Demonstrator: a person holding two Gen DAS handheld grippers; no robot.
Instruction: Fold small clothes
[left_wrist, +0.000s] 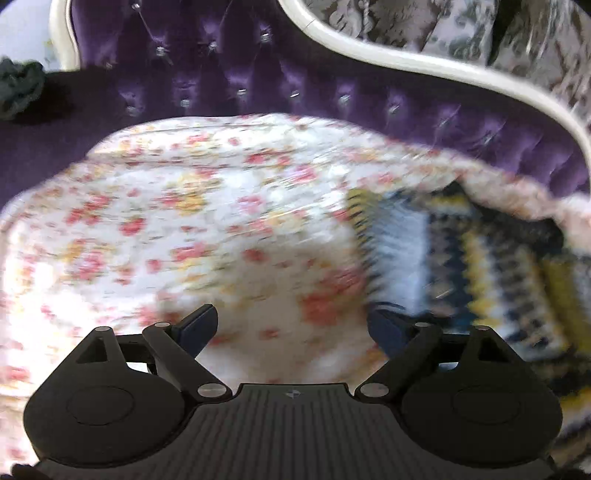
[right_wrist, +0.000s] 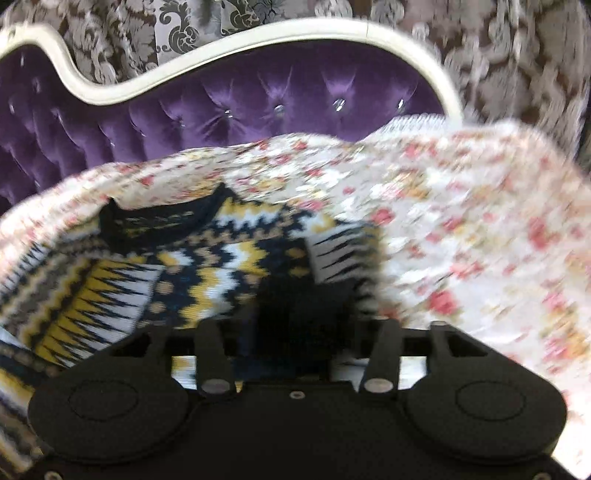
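A small knitted sweater (right_wrist: 207, 266) with a zigzag pattern in navy, yellow and white lies on a floral sheet (right_wrist: 461, 240). It also shows at the right of the left wrist view (left_wrist: 480, 273). My left gripper (left_wrist: 291, 325) is open over the floral sheet (left_wrist: 184, 221), just left of the sweater, and holds nothing. My right gripper (right_wrist: 295, 332) sits low on the sweater's lower part. Its fingertips are lost in dark blur against the knit, so the jaw state does not show. Both views are motion-blurred.
A purple tufted headboard (left_wrist: 295, 92) with a white curved frame (right_wrist: 221, 55) stands behind the sheet. Patterned grey and brown wallpaper (right_wrist: 498, 55) is beyond it. A dark green bundle of cloth (left_wrist: 18, 88) lies at the far left on a dark surface.
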